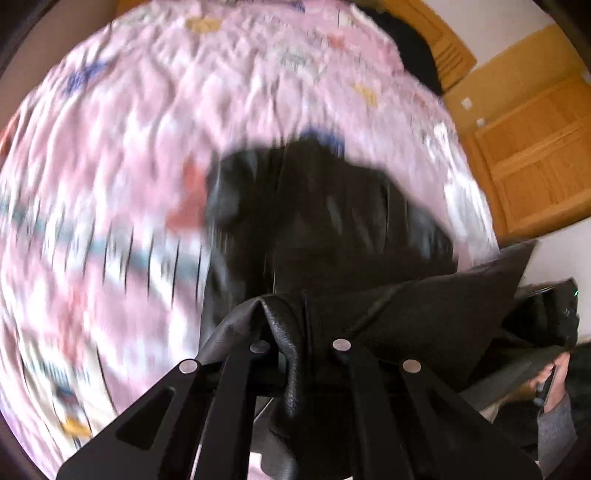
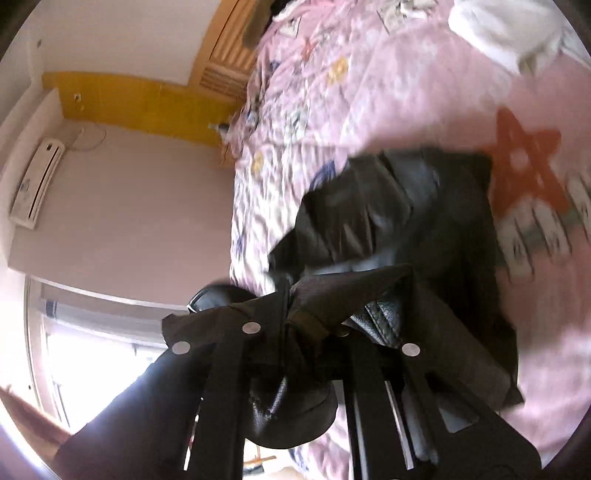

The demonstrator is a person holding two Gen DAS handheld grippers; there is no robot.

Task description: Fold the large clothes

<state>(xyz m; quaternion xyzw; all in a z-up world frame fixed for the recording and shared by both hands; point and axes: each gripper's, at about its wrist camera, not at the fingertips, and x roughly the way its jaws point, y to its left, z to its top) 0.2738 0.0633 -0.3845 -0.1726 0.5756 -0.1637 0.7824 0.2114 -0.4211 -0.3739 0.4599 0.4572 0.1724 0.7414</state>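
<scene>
1. Leftmost, the left gripper (image 1: 301, 345) is clamped on a raised edge of the black leather garment (image 1: 325, 214).
2. Centre: the garment's remainder drapes onto the pink bedspread (image 1: 122, 155).
3. Right gripper (image 2: 297, 332) likewise pinches the garment; judged mid-fold, the next move calls for carrying both held edges across together.

A bed under a pink patterned quilt (image 1: 122, 155) carries the black leather garment (image 1: 325, 206) just ahead of both tongs, with a white cloth (image 2: 506, 33) lying far beyond the right tongs.
</scene>
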